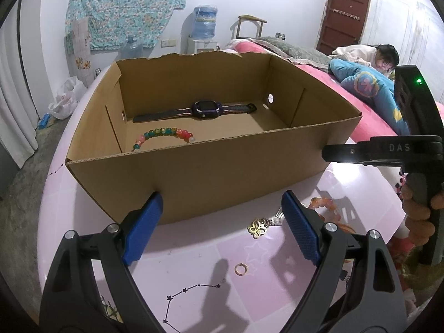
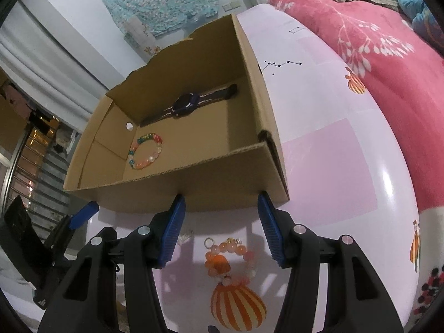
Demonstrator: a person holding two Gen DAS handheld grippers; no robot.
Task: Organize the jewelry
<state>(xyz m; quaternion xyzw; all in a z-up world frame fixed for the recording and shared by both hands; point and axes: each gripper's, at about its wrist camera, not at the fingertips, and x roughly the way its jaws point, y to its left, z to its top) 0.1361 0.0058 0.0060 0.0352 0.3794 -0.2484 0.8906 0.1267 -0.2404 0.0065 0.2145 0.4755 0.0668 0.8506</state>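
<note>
An open cardboard box (image 1: 211,172) stands on the pink table. Inside it lie a dark watch (image 1: 204,109) and a multicoloured bead bracelet (image 1: 163,136), also seen as the watch (image 2: 188,104) and the bracelet (image 2: 145,151) in the right wrist view. My left gripper (image 1: 222,194) is open before the box's front wall, holding nothing. Near it on the table lie a gold butterfly pendant (image 1: 257,228) and a small gold ring (image 1: 240,269). My right gripper (image 2: 221,197) is open above an orange bead bracelet (image 2: 233,252), its pads clear of the beads.
The box wall (image 2: 222,183) stands close in front of both grippers. A hand (image 1: 419,216) grips the other gripper's handle at the right edge. A bed with a pink blanket (image 2: 374,55) borders the table on the right, and a person (image 1: 369,55) lies on it.
</note>
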